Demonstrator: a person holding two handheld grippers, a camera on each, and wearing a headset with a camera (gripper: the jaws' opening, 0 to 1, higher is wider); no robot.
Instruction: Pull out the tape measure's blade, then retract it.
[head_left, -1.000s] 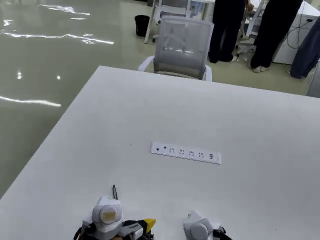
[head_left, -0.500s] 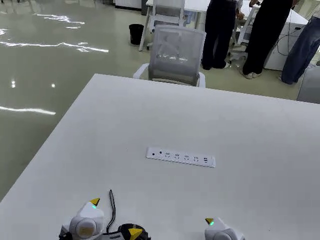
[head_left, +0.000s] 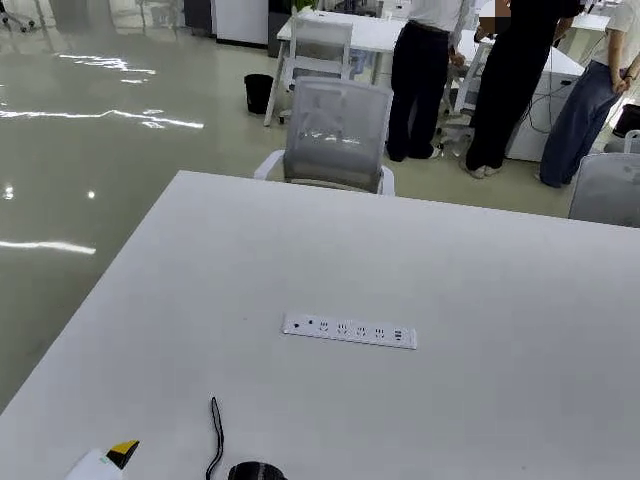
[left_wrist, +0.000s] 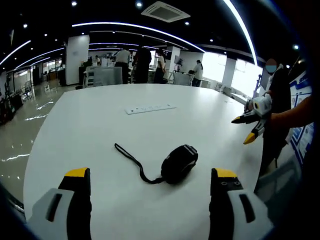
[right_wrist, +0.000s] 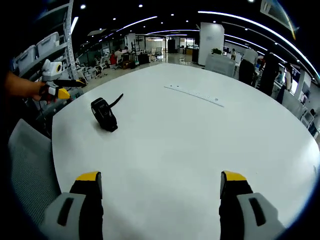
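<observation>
A black tape measure (left_wrist: 179, 162) with a thin black wrist strap (left_wrist: 131, 159) lies on the white table, its blade not drawn out. It shows at the bottom edge of the head view as the tape measure (head_left: 256, 471) with its strap (head_left: 214, 440). My left gripper (left_wrist: 151, 176) is open, its yellow-tipped jaws set either side of the case and short of it; one tip of the left gripper (head_left: 112, 457) peeks into the head view. My right gripper (right_wrist: 162, 179) is open over bare table, with the tape measure (right_wrist: 104, 114) well off to its left.
A white power strip (head_left: 349, 331) lies mid-table. A grey mesh chair (head_left: 332, 135) stands at the far table edge, with several people standing behind it. The table's left edge (head_left: 100, 290) drops to a glossy floor.
The head camera has tilted up. Both grippers have drawn back toward me and mostly left the head view; the tape measure stays where it lay.
</observation>
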